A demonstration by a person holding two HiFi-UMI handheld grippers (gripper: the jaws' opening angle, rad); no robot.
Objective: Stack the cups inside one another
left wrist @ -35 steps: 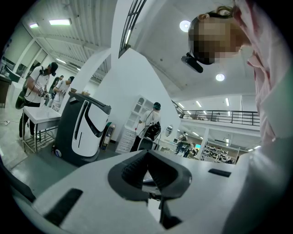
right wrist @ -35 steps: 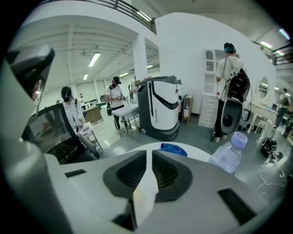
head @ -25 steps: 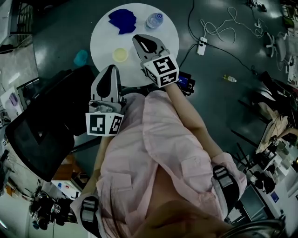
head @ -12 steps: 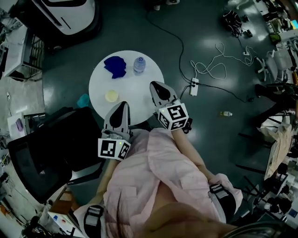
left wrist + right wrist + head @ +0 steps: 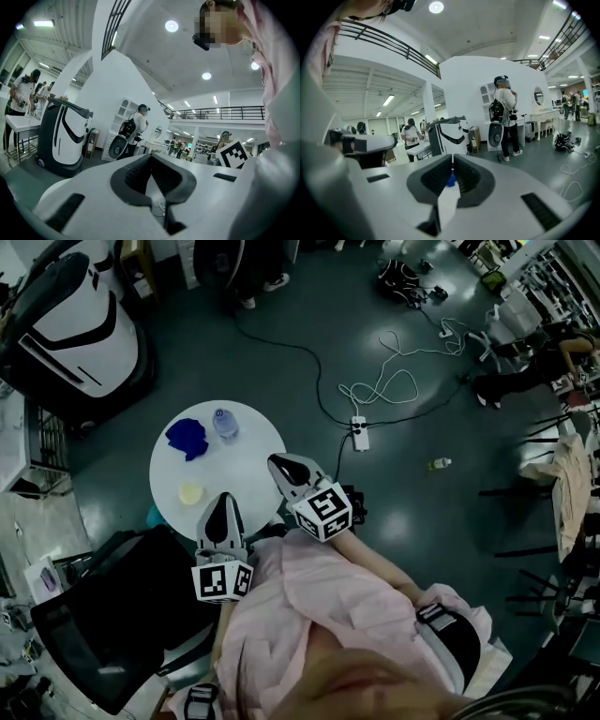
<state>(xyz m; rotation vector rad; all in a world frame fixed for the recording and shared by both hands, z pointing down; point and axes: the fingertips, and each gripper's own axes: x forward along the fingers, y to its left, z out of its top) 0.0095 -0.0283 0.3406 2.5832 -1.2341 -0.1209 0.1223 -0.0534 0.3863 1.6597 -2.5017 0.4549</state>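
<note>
Both your claws are closed on nothing. In the left gripper view the left gripper point(image 5: 151, 161) has its dark pads pressed together with no gap. In the right gripper view the right gripper point(image 5: 453, 160) is the same, with only a thin seam between the pads and a bit of blue showing past it low down. In the head view your left gripper point(image 5: 225, 502) sits over the near edge of the round white table point(image 5: 246, 465), tips pointing away from you. Your right gripper point(image 5: 280, 463) is at the table's right edge, angled up-left, well apart from the left one. Neither touches anything on the table. The yellow cup point(image 5: 190, 493) stands alone on the near-left part of the tabletop, upright with its mouth up, near your left gripper's tips but clear of them. A blue object point(image 5: 186, 437) lies at the far-left side; its shape is irregular and I can't tell whether it's a cup. A clear water bottle point(image 5: 225, 423) stands just beside it on the right. A teal object point(image 5: 154, 514) shows just off the table's near-left edge, too small to identify. Nothing is stacked. On the floor there's a power strip point(image 5: 359, 432) with looping white cable to the right of the table, and a white-and-black machine point(image 5: 70, 320) beyond it to the left. A black chair point(image 5: 89, 615) is beside your left arm.
</note>
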